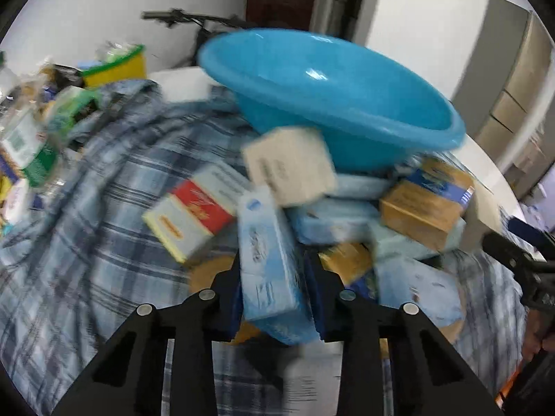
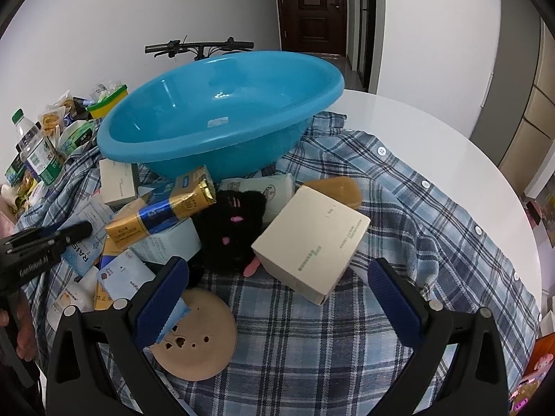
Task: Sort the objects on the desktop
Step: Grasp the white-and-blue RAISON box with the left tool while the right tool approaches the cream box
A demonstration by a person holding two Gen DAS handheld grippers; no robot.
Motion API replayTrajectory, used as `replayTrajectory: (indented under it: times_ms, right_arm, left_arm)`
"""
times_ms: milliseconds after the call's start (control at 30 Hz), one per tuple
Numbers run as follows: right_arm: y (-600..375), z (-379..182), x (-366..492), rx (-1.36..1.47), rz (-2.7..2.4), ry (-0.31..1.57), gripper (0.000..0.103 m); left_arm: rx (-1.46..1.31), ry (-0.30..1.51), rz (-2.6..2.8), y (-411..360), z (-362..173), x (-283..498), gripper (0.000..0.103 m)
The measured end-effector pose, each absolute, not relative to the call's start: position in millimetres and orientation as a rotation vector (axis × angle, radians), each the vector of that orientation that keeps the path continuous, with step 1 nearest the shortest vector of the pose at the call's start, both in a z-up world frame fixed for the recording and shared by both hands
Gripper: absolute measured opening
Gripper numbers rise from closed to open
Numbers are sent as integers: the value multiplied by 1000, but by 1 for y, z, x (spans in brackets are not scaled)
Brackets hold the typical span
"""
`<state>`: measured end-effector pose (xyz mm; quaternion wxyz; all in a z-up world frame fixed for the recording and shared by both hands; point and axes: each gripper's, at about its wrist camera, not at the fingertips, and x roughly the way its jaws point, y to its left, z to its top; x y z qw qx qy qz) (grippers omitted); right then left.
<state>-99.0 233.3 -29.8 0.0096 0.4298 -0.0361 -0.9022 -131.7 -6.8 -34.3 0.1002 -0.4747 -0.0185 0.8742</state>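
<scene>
My left gripper (image 1: 272, 260) is shut on a light blue carton (image 1: 269, 260), held above the plaid cloth (image 1: 86, 242); the view is blurred by motion. A blue basin (image 1: 329, 90) stands behind it, also in the right wrist view (image 2: 222, 114). A pile of boxes lies in front of the basin: a red and white box (image 1: 190, 215), a beige box (image 1: 291, 166), a gold and blue box (image 1: 426, 204). My right gripper (image 2: 277, 294) is open and empty, above the cloth near a large beige box (image 2: 312, 239), a black plush toy (image 2: 232, 228) and a tan disc (image 2: 197, 339).
A round white table (image 2: 433, 128) carries the plaid shirt (image 2: 399, 208). Snacks, a water bottle (image 2: 34, 152) and a green and yellow sponge (image 2: 107, 104) crowd the far left. A bicycle handlebar (image 2: 197, 46) stands behind the table, with a dark door (image 2: 312, 7) beyond.
</scene>
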Motion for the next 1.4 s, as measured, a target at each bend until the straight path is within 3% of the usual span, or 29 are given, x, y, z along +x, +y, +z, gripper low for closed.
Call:
replayTrajectory:
  times_ms: [133,333,633,1233,1300,1400]
  right_arm:
    - [236,-30,-98,1339,-2820,-130,103]
    - [240,-30,-97,1336,-2829,-134,103]
    - [252,-31,-97,1319,-2863,-189,103]
    - [251,-61,-127,1430,-2917,-118,102]
    - [255,-61,-123,1432,-2894,-142,81]
    - [261,-60,-115,1453,-2857,-142,76]
  left_arm:
    - [-1409,-12,2624,-1,-42,-133,32]
    - [-1366,-84,2667,-12,-40,-135,24]
    - [-1104,-17,2771,-15,-4,-112,24]
    - [-1118,-7,2769,-10,-12,-110,24]
    - [-1122,-12,2765,-10,-13,-109,24]
    - [-1118,-7,2761,-10,-13,-107,24]
